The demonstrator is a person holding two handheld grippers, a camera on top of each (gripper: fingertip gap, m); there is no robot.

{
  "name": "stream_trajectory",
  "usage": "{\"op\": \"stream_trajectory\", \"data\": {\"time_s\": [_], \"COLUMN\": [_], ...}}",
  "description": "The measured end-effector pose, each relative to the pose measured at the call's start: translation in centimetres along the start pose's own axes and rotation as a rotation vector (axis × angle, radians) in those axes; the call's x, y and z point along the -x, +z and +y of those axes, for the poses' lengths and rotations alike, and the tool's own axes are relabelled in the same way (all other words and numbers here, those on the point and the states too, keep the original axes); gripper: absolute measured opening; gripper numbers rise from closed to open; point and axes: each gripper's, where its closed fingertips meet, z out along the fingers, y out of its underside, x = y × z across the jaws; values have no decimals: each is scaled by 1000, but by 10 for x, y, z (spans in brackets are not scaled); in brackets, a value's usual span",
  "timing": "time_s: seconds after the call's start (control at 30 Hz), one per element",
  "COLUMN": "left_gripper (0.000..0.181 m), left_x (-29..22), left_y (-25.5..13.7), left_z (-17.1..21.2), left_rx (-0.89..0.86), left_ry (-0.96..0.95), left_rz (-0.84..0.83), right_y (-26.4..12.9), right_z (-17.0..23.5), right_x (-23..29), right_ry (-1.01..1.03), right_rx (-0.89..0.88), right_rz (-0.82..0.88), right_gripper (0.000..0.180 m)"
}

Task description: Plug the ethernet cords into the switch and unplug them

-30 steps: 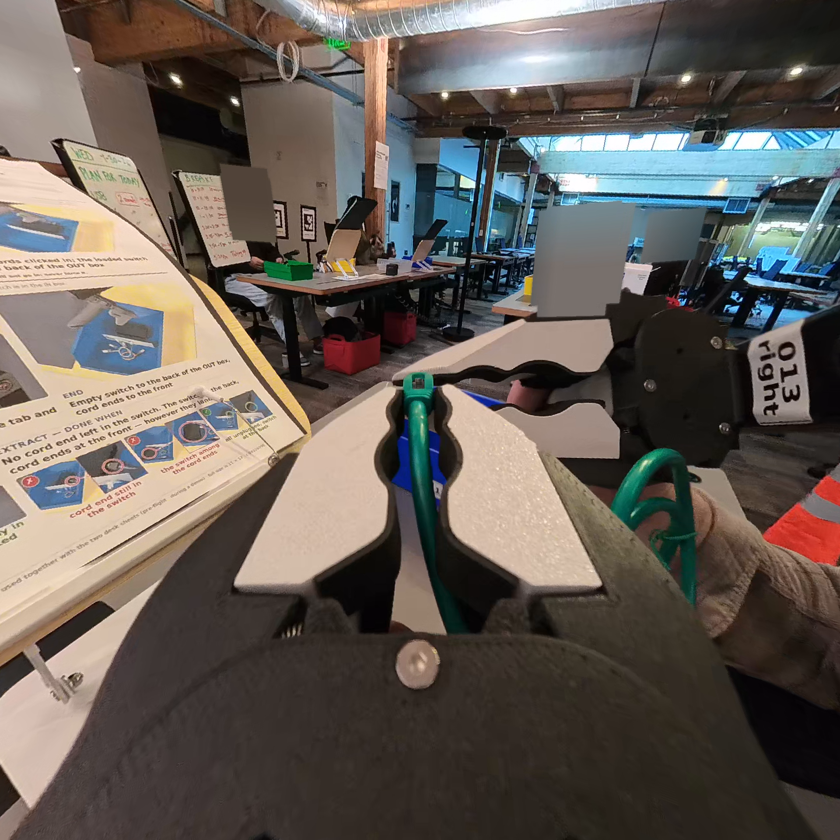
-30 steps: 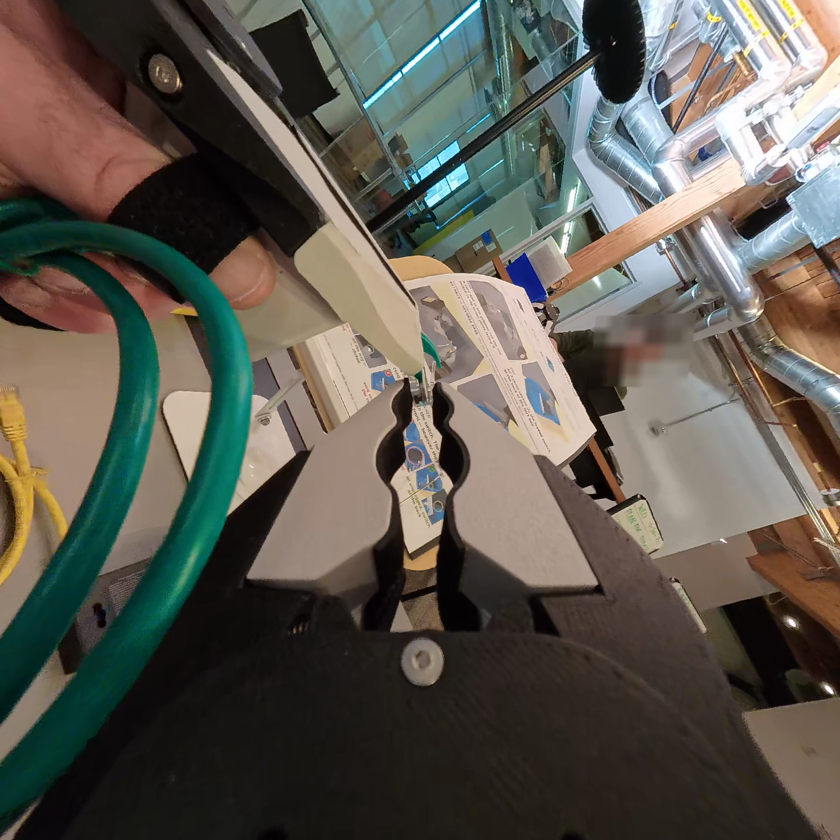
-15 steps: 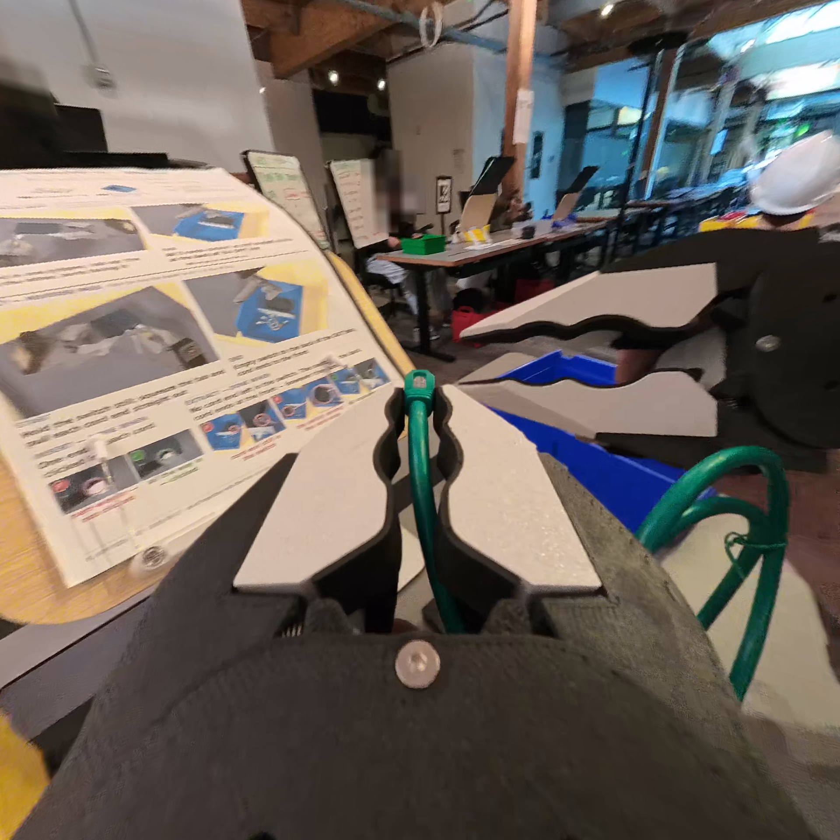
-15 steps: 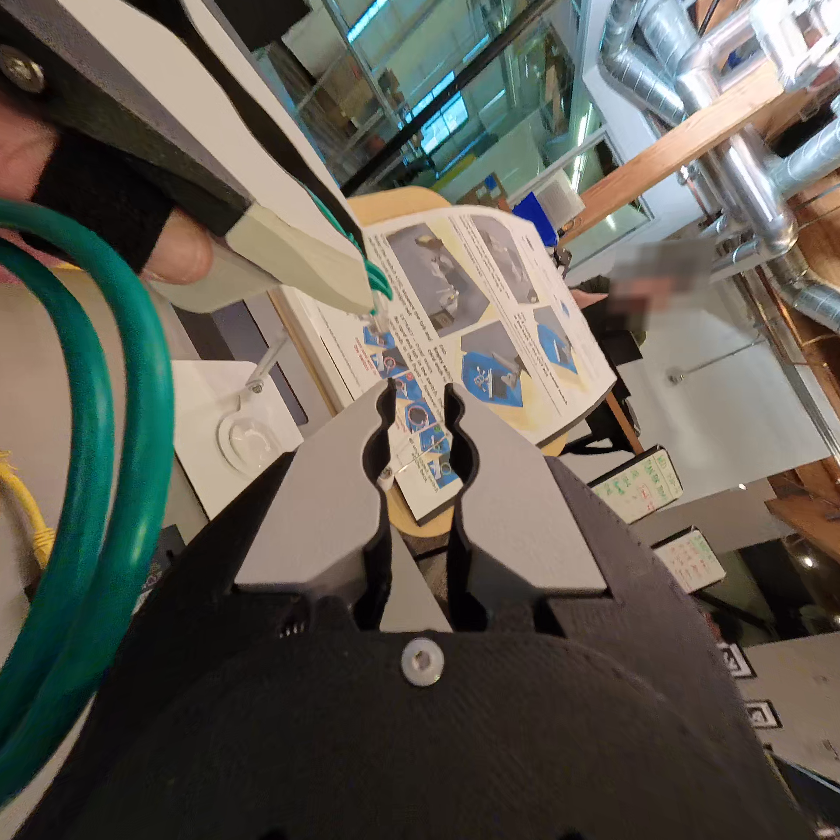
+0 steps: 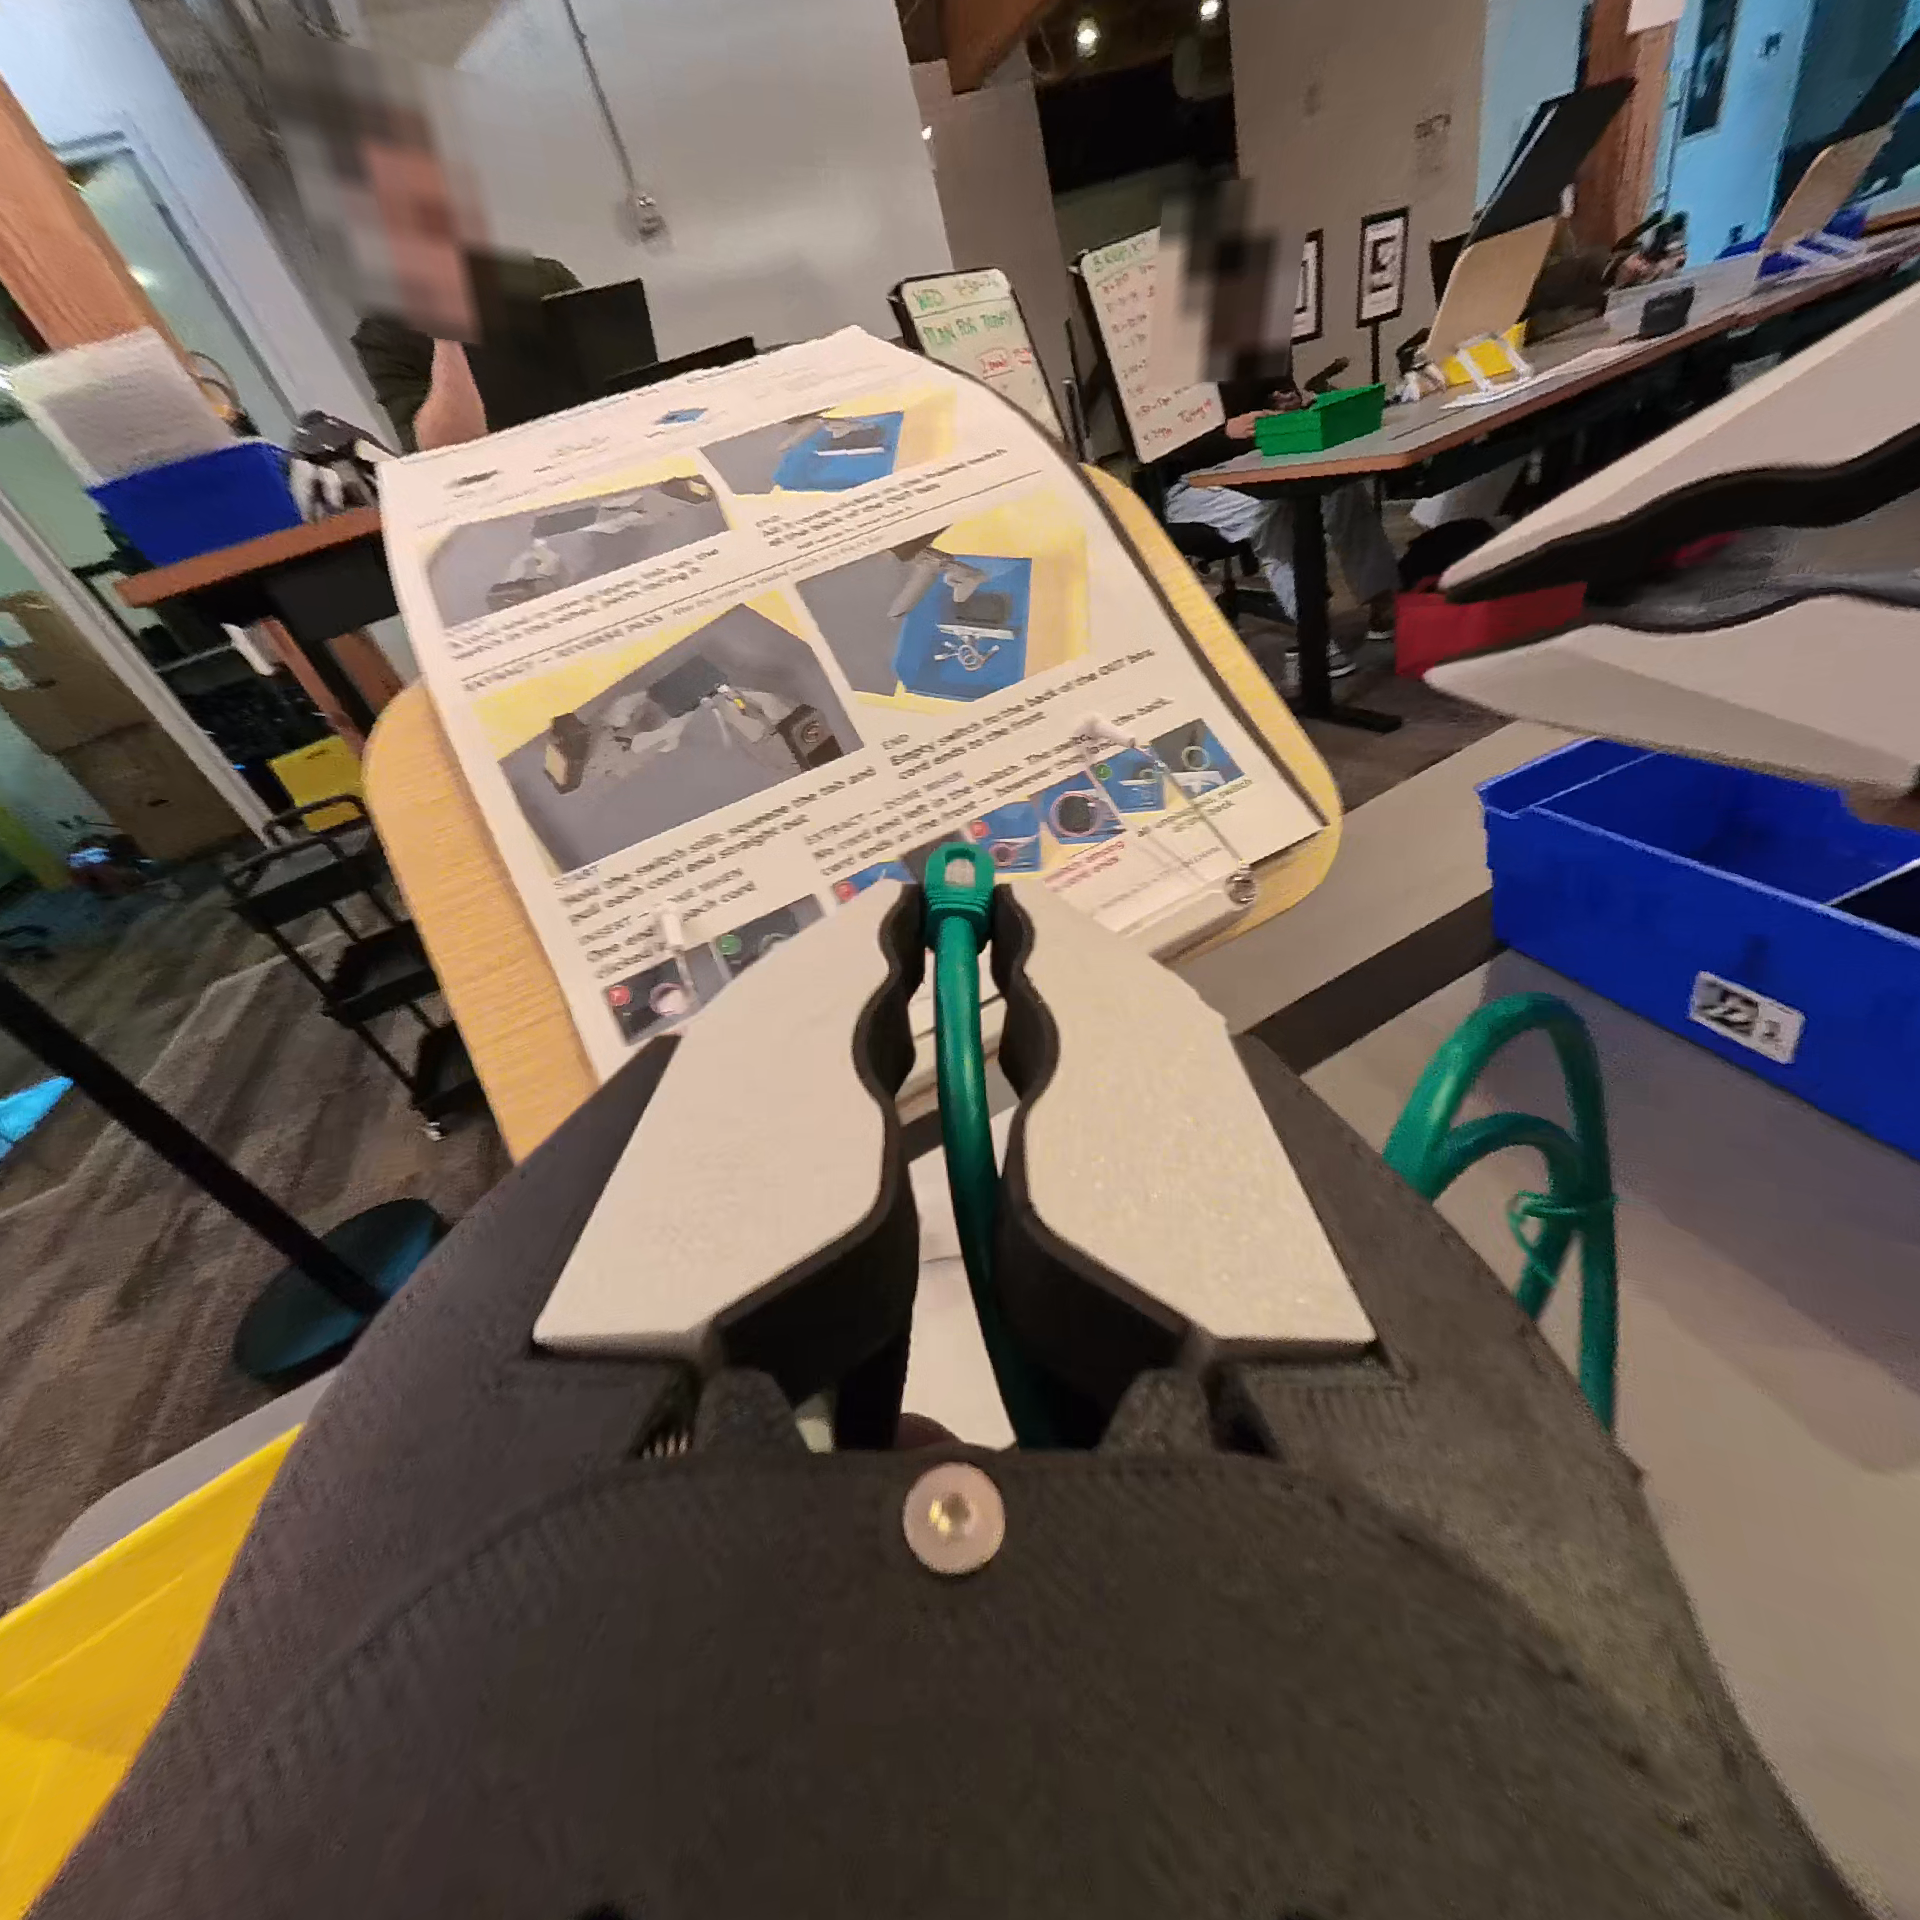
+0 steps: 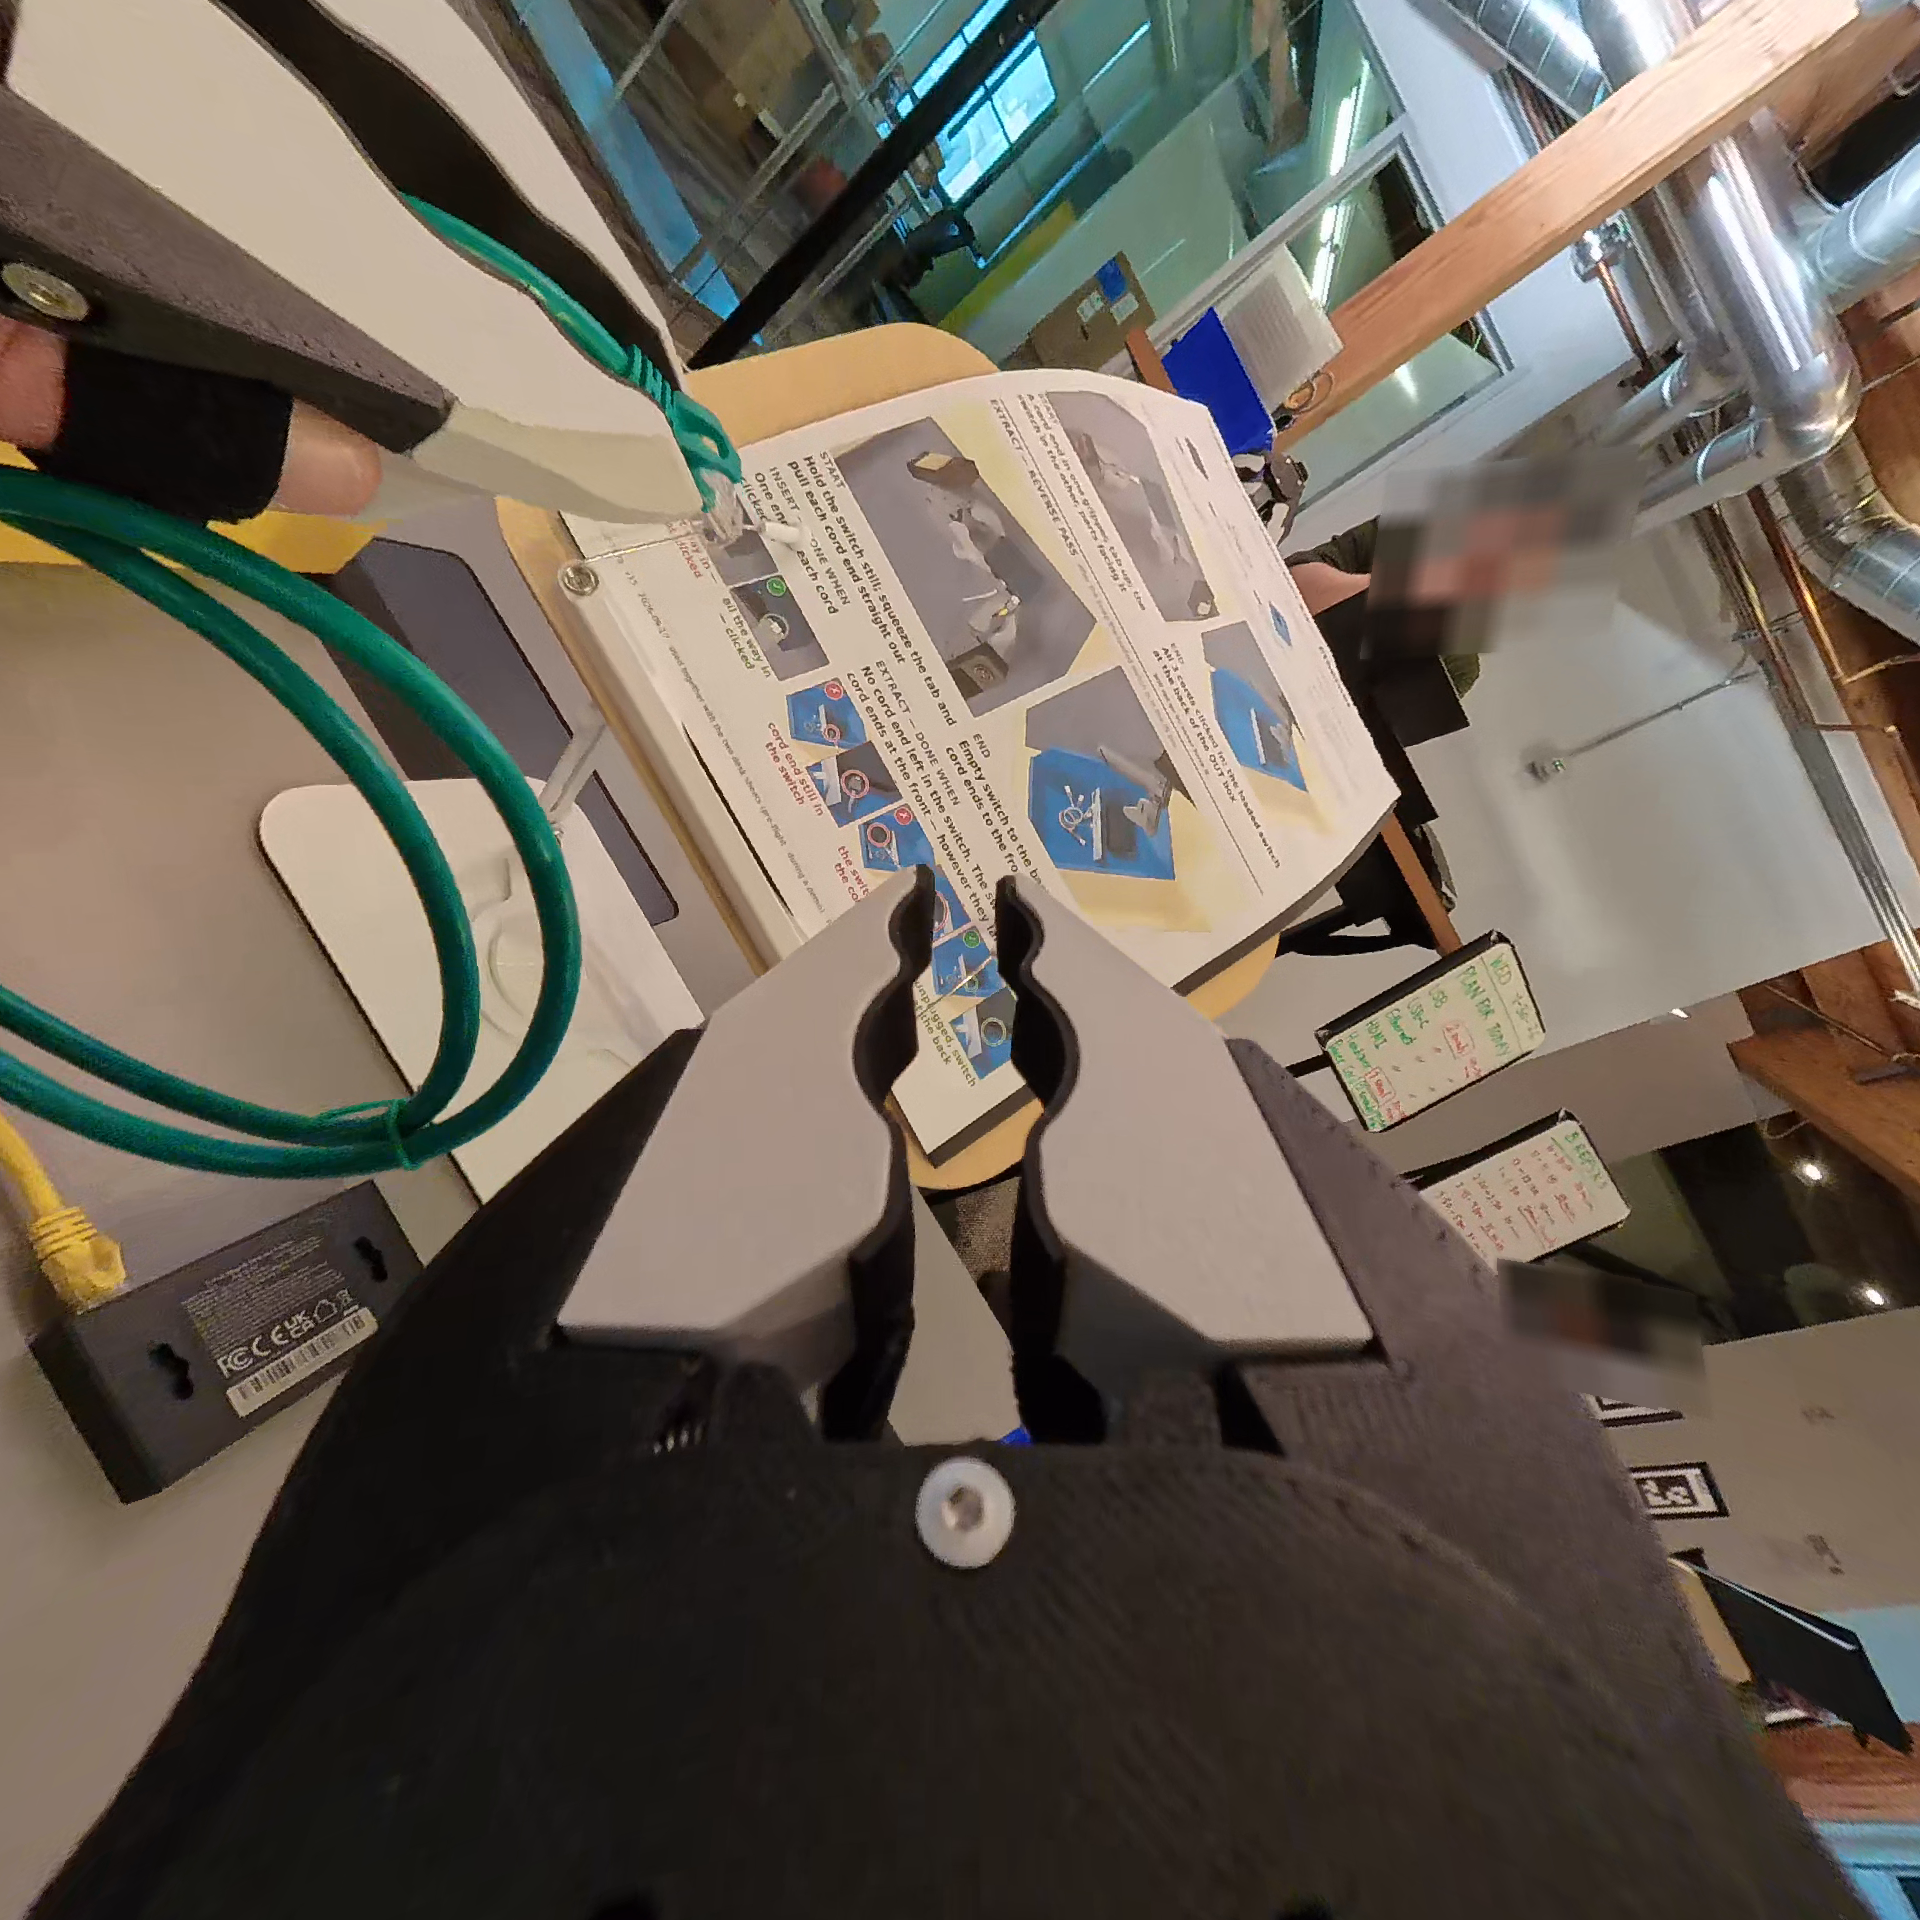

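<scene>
The left hand-held gripper point(image 5: 956, 914) is clamped on the green ethernet cord point(image 5: 961, 1039), its plug poking out past the fingertips and the slack looping down to the bench point(image 5: 1766, 1299). The right hand-held gripper point(image 6: 956, 904) holds nothing, its fingers a little apart. The black switch point(image 6: 208, 1340) lies on the bench, and a yellow cord point(image 6: 62, 1236) seems plugged into it, though the port is hidden. Behind stands an instruction sheet point(image 6: 1039, 665), with a blue bin point(image 5: 1704, 914) nearby.
</scene>
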Motion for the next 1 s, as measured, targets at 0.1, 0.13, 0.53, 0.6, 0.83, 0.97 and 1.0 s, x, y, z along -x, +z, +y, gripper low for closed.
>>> {"op": "stream_trajectory", "data": {"time_s": [0.1, 0.13, 0.53, 0.6, 0.83, 0.97, 1.0], "left_gripper": [13, 13, 13, 13, 13, 13, 13], "left_x": [11, 14, 40, 41, 49, 48, 49], "left_y": [-2, -2, -3, -3, -8, -8, -7], "left_z": [1, 2, 12, 12, 8, 9, 10], "left_rx": [-1, 1, 8, 4, -12, -5, -4], "left_ry": [-6, 9, -40, -70, -66, -68, -70], "left_rz": [-24, -41, -80, -68, -89, -84, -84], "right_y": [-1, -2, -29, -32, -38, -41, -42], "right_z": [-6, -7, 7, 7, 13, 16, 16], "right_x": [0, 1, 40, 47, 66, 70, 71], "right_ry": [-22, -24, -24, -25, -4, 7, 9], "right_rx": [15, 19, 80, 87, 114, 125, 126], "right_rz": [-3, -6, -55, -58, -82, -93, -96], "right_gripper": [10, 10, 2, 1, 1, 1, 1]}}
